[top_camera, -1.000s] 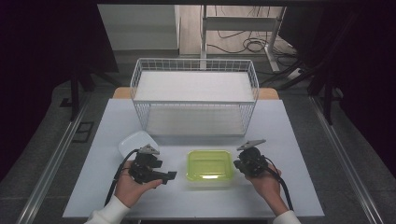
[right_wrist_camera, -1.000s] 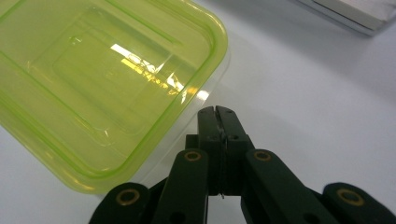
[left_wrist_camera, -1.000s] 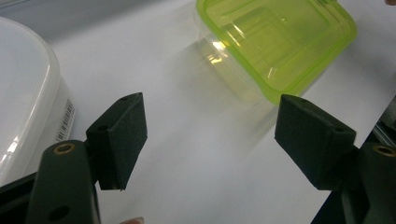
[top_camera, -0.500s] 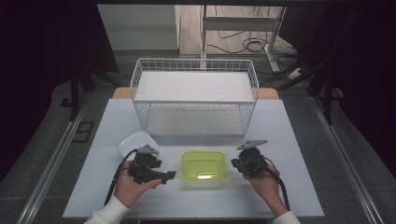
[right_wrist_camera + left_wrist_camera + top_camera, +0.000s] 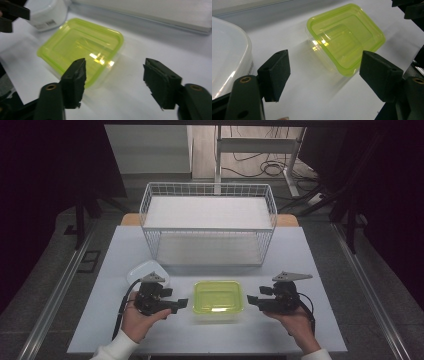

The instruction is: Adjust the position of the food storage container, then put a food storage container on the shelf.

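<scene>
High view: the yellow-green, see-through plastic food box with its snapped-on lid (image 5: 218, 298) sits flat on the pale desk (image 5: 320, 260), near the front edge, squarely between the two hands. To my eye it has been set there so both sides stay within reach. Its long axis runs left to right across the desk, lid facing up, short ends turned toward each hand-held gripper.

The right hand-held gripper (image 5: 251, 300) sits just off the box's right end, not touching it. Its jaws have just been opening and now stand wide with nothing between them; in the right gripper view the box (image 5: 81, 50) lies beyond the black pads (image 5: 75, 82), clear of both, so I judge this a let-go.

The left hand-held gripper (image 5: 183, 303) points at the box's left end, close by but apart from it. Its jaws are spread wide too, and in the left gripper view the box (image 5: 345, 37) lies ahead between the pads (image 5: 378, 75), untouched.

A white, rounded plastic tub with a lid (image 5: 145, 271) stands behind the left hand, and a white wire basket (image 5: 210, 227) waits farther back on the desk, likely where the containers are headed.
</scene>
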### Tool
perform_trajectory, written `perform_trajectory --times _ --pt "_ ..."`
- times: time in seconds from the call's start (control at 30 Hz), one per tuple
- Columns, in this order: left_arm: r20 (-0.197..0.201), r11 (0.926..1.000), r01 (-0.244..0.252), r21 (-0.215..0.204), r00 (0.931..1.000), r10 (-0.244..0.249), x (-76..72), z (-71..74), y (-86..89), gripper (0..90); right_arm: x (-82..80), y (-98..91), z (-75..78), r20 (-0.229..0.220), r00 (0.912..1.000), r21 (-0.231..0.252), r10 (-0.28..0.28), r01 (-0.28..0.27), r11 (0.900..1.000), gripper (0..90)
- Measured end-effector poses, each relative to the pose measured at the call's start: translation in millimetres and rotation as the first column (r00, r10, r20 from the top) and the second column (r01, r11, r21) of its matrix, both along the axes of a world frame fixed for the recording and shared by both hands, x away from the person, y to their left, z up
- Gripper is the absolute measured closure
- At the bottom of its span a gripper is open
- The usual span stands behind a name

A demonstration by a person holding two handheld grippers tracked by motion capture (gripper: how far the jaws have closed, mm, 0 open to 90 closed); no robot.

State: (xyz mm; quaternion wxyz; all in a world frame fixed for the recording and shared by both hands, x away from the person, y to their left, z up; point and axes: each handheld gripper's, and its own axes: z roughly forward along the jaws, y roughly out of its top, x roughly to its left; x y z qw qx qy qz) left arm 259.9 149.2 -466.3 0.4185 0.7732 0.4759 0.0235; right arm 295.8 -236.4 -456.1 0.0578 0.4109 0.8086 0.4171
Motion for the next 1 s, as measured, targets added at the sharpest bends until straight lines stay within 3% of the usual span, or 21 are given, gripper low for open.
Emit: perform_trajectory --times 0.27,0.6,0.77,0.93,1.0 --pt "0.001 0.9996 -0.006 -0.029 1.0 0.006 0.1 -0.9 1.8 24.2 -2.1 5.5 -1.1 -0.015 0.9995 0.01 0.029 -0.029 0.9995 25.7" --pt "0.003 0.9984 -0.013 -0.056 0.9999 0.013 -0.2 -0.4 2.4 25.3 0.6 3.3 -1.5 -0.026 0.9996 0.037 0.005 -0.004 0.9993 23.5" --pt "-0.017 0.9973 -0.006 -0.074 0.9998 0.004 3.0 -2.8 -2.7 25.6 1.1 5.1 -3.2 -0.035 0.9994 0.035 -0.005 0.006 0.9994 24.6" --pt "-0.063 0.9897 0.004 -0.143 0.9979 -0.013 7.4 -5.3 -16.3 27.6 3.9 6.6 -4.3 -0.066 0.9977 0.038 -0.014 0.016 0.9991 28.4" --pt "-0.073 0.9897 0.0 -0.143 0.9973 -0.01 8.5 -6.3 -21.9 28.6 5.3 7.2 -4.8 -0.076 0.997 0.04 -0.017 0.02 0.999 29.6"
